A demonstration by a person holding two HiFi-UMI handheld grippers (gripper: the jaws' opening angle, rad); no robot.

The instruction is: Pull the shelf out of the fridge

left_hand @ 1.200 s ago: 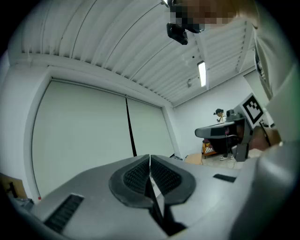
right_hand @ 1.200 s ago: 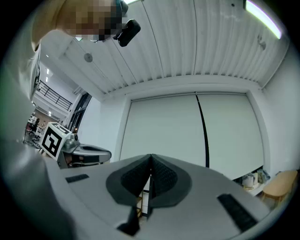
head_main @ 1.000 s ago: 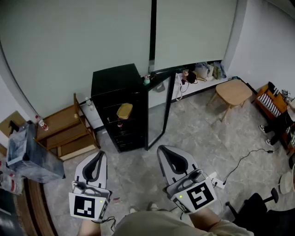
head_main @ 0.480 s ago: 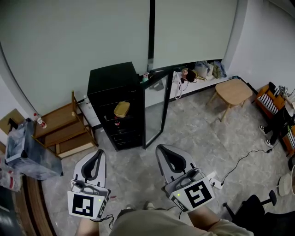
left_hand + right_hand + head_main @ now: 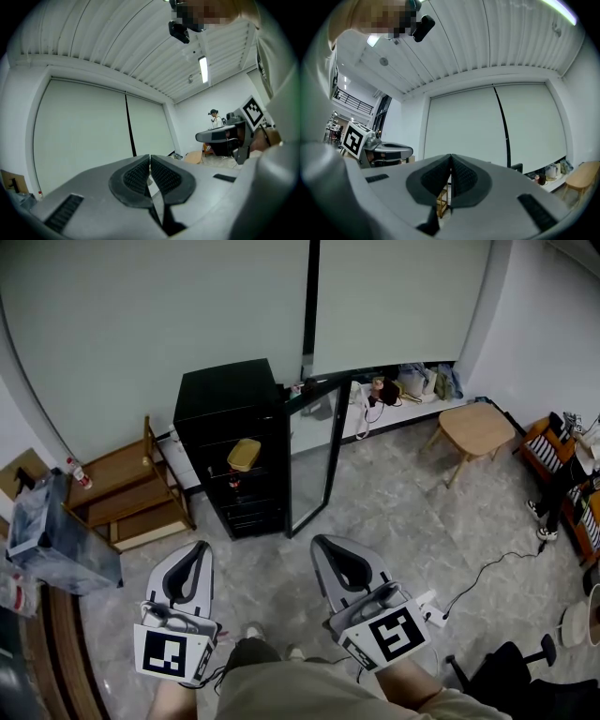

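Note:
A black fridge [image 5: 225, 418] stands against the back wall with its glass door [image 5: 314, 460] swung open to the right. Dark shelves [image 5: 242, 486] show inside, and a yellow object [image 5: 244, 454] lies on the upper one. Both grippers are held level, well short of the fridge, over the floor. My left gripper [image 5: 196, 550] is shut with nothing between its jaws, as the left gripper view [image 5: 150, 158] confirms. My right gripper [image 5: 328, 546] is likewise shut and empty [image 5: 450, 158]. The fridge is hidden behind the jaws in both gripper views.
A low wooden rack [image 5: 127, 498] stands left of the fridge, with a grey bin [image 5: 56, 545] in front of it. A wooden stool [image 5: 476, 429], a power strip with cable [image 5: 433, 607], a black office chair [image 5: 525, 667] and bags along the wall [image 5: 408, 385] are on the right.
Both grippers have drifted a little lower in the head view and stayed shut. The fridge has slid slightly left in the view; its door stands as before.

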